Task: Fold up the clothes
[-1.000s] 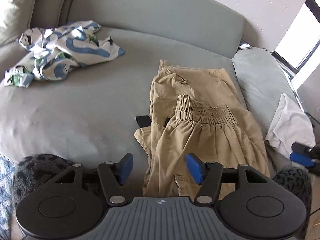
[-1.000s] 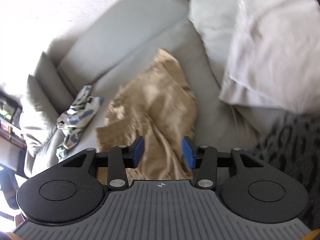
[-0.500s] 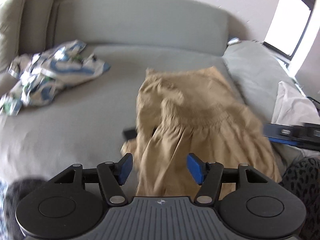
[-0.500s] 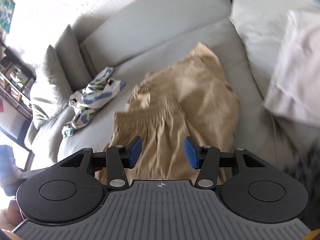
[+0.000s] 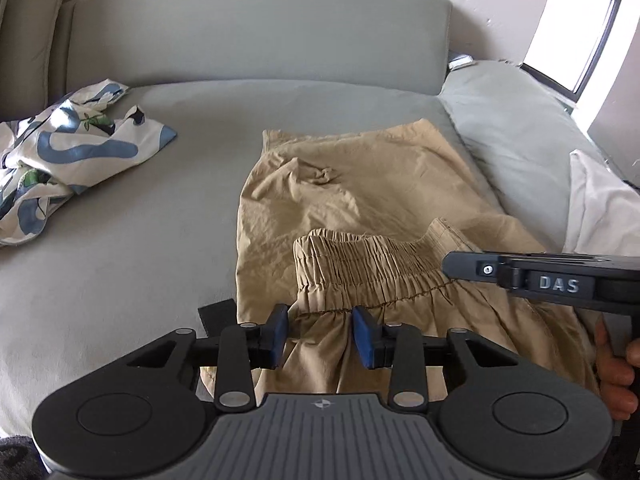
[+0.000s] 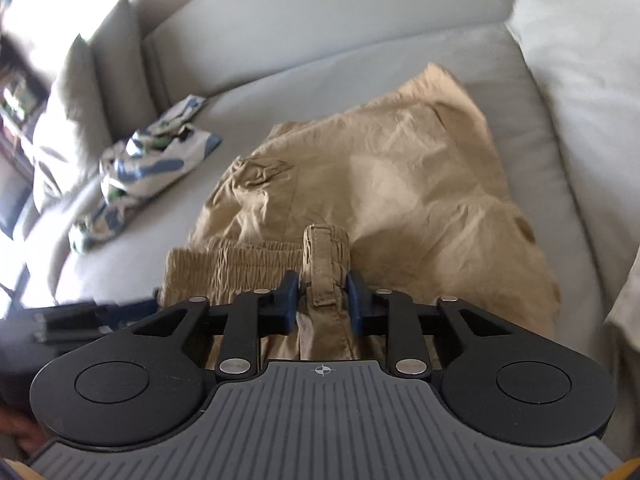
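Tan trousers [image 5: 360, 184] with an elastic waistband [image 5: 360, 260] lie crumpled on a grey sofa seat [image 5: 120, 272]; they also show in the right wrist view [image 6: 400, 168]. My left gripper [image 5: 320, 338] is half closed around the left end of the waistband, with cloth between its blue pads. My right gripper [image 6: 322, 302] is shut on the waistband's right end, where a belt loop [image 6: 324, 268] stands between the pads. The right gripper's body [image 5: 540, 280] reaches in from the right in the left wrist view.
A crumpled white and blue patterned garment [image 5: 68, 160] lies at the seat's left, seen also in the right wrist view [image 6: 148, 168]. A grey cushion [image 5: 516, 140] and a white cloth [image 5: 600, 208] lie at the right. The sofa backrest [image 5: 256, 28] stands behind.
Both grippers have moved down onto the trousers' waistband. The jaws of both have narrowed, and the right one has closed on the waistband's end.
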Demonstrator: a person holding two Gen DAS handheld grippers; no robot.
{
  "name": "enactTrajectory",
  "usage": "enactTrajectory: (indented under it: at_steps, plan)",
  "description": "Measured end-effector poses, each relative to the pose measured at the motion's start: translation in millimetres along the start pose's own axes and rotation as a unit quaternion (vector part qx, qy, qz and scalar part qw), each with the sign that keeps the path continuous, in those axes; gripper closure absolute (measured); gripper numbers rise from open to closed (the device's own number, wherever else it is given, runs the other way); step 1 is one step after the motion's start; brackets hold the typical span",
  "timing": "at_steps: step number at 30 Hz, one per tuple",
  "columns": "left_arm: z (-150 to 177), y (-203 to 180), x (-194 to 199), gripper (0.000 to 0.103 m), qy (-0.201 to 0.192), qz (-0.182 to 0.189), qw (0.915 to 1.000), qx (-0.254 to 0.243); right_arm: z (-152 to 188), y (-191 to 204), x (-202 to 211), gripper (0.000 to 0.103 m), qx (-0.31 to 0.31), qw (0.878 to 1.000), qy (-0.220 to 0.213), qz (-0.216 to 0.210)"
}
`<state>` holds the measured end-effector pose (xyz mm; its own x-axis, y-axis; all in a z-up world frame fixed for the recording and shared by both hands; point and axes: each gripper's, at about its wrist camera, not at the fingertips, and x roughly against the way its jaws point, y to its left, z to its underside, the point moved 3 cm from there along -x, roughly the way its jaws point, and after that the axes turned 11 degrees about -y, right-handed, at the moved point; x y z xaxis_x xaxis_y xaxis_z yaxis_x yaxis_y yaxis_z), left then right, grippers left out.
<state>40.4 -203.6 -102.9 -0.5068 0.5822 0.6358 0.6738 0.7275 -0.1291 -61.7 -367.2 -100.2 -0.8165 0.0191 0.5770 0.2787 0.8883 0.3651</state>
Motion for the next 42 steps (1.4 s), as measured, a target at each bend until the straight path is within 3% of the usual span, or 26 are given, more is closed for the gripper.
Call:
enactTrajectory:
  at_steps: [4, 7, 10, 11, 12, 14, 16, 18, 20, 21, 22, 24, 27, 30, 35, 39, 42]
  plan:
    - [-8.7, -8.0, 9.5, 0.073, -0.035, 0.018, 0.9992, -0.001, -6.1, 2.7, 31.7, 0.085, -0.015, 0.997, -0.067, -0.016]
    - [-16.7, -15.3, 2.8, 0.067, -0.048, 0.0, 0.9987, -0.016, -4.8, 8.0, 45.9, 0.085, 0.009, 0.994, -0.105, 0.02]
    - [-15.1, -18.1, -12.8, 0.066, -0.021, -0.03, 0.9988, -0.034, -3.1, 4.3, 23.1, 0.082, 0.029, 0.996, -0.072, 0.052]
    - [-14.0, -16.9, -13.6, 0.065, -0.013, -0.034, 0.999, -0.027, -3.0, 2.2, 12.7, 0.08, 0.033, 0.996, -0.054, 0.058]
    - [-13.6, -14.8, -10.3, 0.063, -0.012, -0.035, 0.9991, -0.018, -3.9, 0.1, 7.7, 0.067, 0.033, 0.997, -0.038, 0.064]
    - [-14.1, -9.3, 6.1, 0.058, -0.026, -0.036, 0.999, 0.005, -6.6, -3.7, 7.4, 0.06, 0.022, 0.997, -0.022, 0.071]
    - [-13.8, -6.8, 25.3, 0.058, -0.044, -0.035, 0.9983, 0.018, -12.5, -7.2, 29.1, 0.046, -0.01, 0.997, -0.052, 0.059]
    - [-13.0, -9.5, 41.3, 0.064, -0.06, -0.019, 0.9978, 0.022, -14.5, -6.9, 52.9, 0.039, -0.024, 0.995, -0.085, 0.051]
    - [-11.1, -19.4, 50.3, 0.073, -0.074, 0.0, 0.9972, 0.01, -11.8, -1.3, 70.0, 0.04, -0.013, 0.994, -0.095, 0.044]
    - [-9.7, -24.8, 52.0, 0.088, -0.081, 0.007, 0.9967, 0.001, -9.5, 2.8, 76.4, 0.054, -0.001, 0.995, -0.096, 0.041]
    - [-6.2, -29.1, 49.5, 0.092, -0.08, 0.009, 0.9967, -0.008, -4.5, 6.3, 75.5, 0.079, 0.012, 0.995, -0.09, 0.042]
    - [4.6, -33.8, 37.8, 0.093, -0.061, 0.009, 0.9979, -0.018, 6.5, 13.0, 70.6, 0.091, 0.039, 0.995, -0.074, 0.046]
    - [30.1, -23.3, 5.6, 0.094, -0.005, -0.013, 0.9999, -0.004, 22.9, 23.0, 63.5, 0.092, 0.079, 0.994, -0.05, 0.051]
    - [40.4, -11.7, -2.6, 0.091, -0.009, -0.013, 0.9994, 0.032, 44.8, 16.6, 36.6, 0.096, 0.104, 0.991, 0.009, 0.082]
    - [31.5, -3.1, 17.6, 0.091, -0.004, -0.02, 0.9979, 0.061, 40.3, 14.8, 43.5, 0.098, 0.093, 0.992, 0.008, 0.087]
    - [39.1, -0.1, 55.6, 0.091, -0.025, -0.022, 0.9977, 0.06, 30.2, 10.5, 76.4, 0.085, 0.04, 0.997, -0.017, 0.061]
    - [51.6, 0.2, 59.9, 0.091, 0.004, -0.008, 0.9981, 0.062, 32.0, 11.3, 95.5, 0.084, 0.029, 0.999, -0.017, 0.038]
